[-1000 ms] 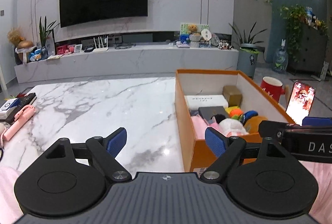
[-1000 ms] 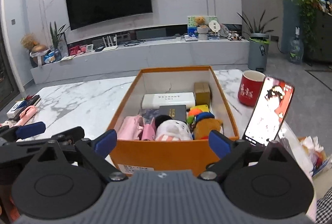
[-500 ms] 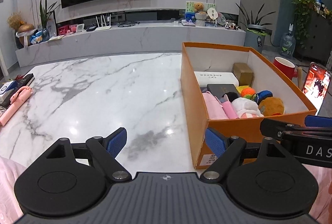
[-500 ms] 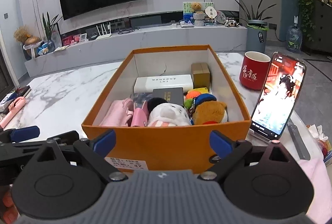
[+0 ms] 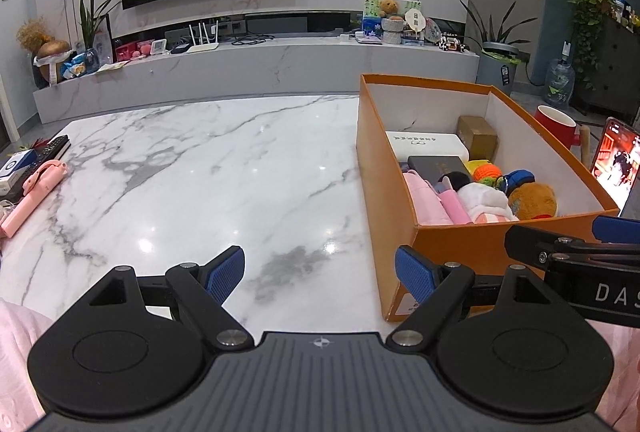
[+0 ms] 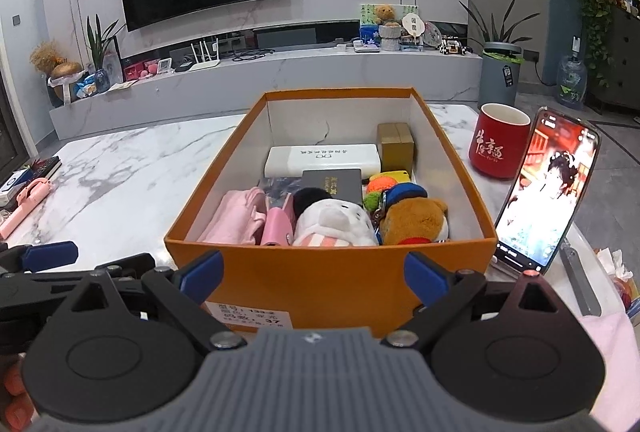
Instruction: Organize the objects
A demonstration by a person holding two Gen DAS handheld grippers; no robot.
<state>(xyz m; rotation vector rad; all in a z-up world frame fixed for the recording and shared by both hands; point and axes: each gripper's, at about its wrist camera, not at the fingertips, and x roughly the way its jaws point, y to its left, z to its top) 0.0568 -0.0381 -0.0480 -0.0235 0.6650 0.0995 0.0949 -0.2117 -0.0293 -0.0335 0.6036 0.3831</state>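
Both grippers are held low at the near edge of the marble table [image 5: 192,167], pointing forward. The left gripper [image 5: 320,274] has its jaws spread wide with nothing between them, over bare tabletop just left of the orange box [image 6: 320,284]. The right gripper [image 6: 314,274] is also released and empty, its blue pads flanking the box's near wall without touching it.

The box sits on the right half of the table, open at the top. Inside lie a white case [image 6: 322,159] and a small brown carton [image 6: 395,147] at the far end, a dark book [image 6: 332,183] in the middle, and pink cloth [image 6: 236,218], a pink pouch [image 6: 276,230], a white plush toy [image 6: 334,222] and a brown plush toy [image 6: 414,220] crowded against the near wall.

Left of the box the tabletop is wide and open. At its far left edge lie a pink selfie stick [image 5: 34,193] and a remote [image 5: 50,151]. Right of the box room is tight: a red mug [image 6: 502,139] and a lit phone [image 6: 546,191] propped upright stand just beside it.
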